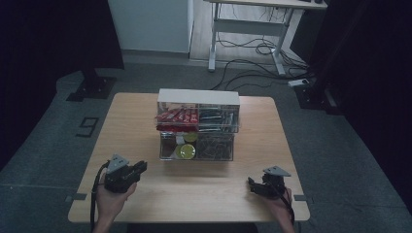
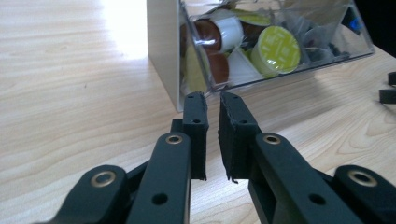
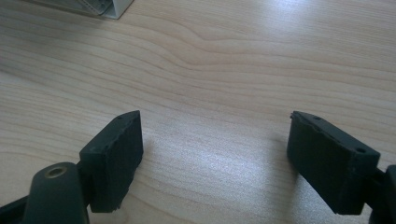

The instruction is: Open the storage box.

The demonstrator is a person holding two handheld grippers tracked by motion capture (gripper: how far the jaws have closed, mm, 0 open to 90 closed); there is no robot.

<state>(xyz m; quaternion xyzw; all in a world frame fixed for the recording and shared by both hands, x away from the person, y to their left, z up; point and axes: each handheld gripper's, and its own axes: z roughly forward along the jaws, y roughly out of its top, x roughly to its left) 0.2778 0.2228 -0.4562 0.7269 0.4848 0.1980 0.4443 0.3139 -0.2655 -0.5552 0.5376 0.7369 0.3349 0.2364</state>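
Note:
A clear two-tier organiser [image 1: 198, 97] stands at the middle of the wooden table [image 1: 131, 121]. Its upper tier holds red packets [image 1: 177, 116], and its lower drawer [image 1: 196, 147] holds coffee capsules, one with a yellow-green lid [image 1: 185, 151]. My left gripper [image 1: 141, 168] hovers at the front left, pointing at the drawer's corner [image 2: 180, 100]. In the left gripper view its jaws [image 2: 212, 100] stand almost together, a narrow slit between the pads and nothing in it. My right gripper [image 1: 251, 184] rests at the front right, open over bare wood [image 3: 215, 123].
Dark clip-like items [image 1: 214, 145] fill the right halves of both tiers. A desk frame with cables [image 1: 252, 29] stands on the floor beyond the table. Bare wood lies between the two grippers and in front of the drawer.

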